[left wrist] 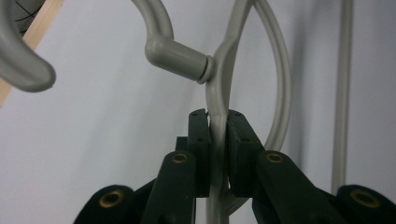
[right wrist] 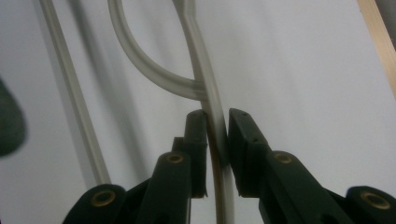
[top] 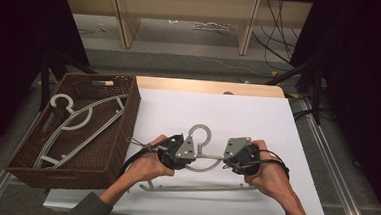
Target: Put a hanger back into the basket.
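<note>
The left claw [top: 191, 156] is clenched on the hanger [top: 206, 164]: in the left gripper view its two black pads press flat against both sides of the grey arm [left wrist: 217, 135], which runs up between them. Just beyond the pads the arm meets the neck [left wrist: 180, 57] of the hook, which branches off to the left of the claw and curls round in a wide bend [left wrist: 21, 70]. To the right of the claw a second grey strand bows outward, and farther right the hanger's straight bar [left wrist: 343, 93] runs up the frame.

The right claw [top: 224, 157] grips the other arm of the same hanger. In the right gripper view the left pad lies against the arm [right wrist: 212, 116]; on the right side the arm sits close to the pad, but I cannot tell whether they fully touch. Ahead of this claw a curved strand joins the arm from the left, and the bar [right wrist: 74, 102] lies well to the left.

From the high view the two claws face each other across the hanger, with its hook [top: 200, 135] standing between and beyond them and its bar [top: 198, 188] nearer the person than both. The hanger lies over the white table [top: 258, 116]. Off to the left of the left claw, well apart, a brown basket [top: 122, 133] holds another hanger [top: 80, 123].
</note>
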`<control>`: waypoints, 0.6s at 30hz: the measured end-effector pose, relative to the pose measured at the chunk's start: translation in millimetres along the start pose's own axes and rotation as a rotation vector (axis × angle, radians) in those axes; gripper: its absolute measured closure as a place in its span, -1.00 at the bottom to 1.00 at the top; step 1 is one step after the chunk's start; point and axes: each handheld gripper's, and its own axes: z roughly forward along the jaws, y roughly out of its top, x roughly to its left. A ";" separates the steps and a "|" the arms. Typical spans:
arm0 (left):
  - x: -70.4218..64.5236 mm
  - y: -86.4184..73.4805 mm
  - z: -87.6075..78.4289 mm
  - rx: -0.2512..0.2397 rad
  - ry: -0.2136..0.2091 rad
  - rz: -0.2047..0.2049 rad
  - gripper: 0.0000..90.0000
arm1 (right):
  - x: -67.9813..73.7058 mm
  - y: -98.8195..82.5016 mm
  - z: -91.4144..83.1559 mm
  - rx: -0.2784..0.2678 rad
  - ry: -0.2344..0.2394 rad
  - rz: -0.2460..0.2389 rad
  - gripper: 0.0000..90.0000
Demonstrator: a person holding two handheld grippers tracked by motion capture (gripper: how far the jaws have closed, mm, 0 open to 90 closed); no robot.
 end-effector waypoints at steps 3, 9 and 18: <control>2.1 -0.8 -2.2 -0.002 0.000 -0.005 0.82 | 0.8 -0.2 -0.1 -0.015 0.009 0.043 0.70; 12.6 -5.2 -12.2 -0.026 0.029 -0.068 0.83 | -6.3 -0.4 -6.0 -0.162 -0.048 0.184 0.17; 28.8 -13.7 -27.1 -0.043 0.068 -0.168 0.83 | -12.9 -0.3 -16.1 -0.319 -0.139 0.329 -0.28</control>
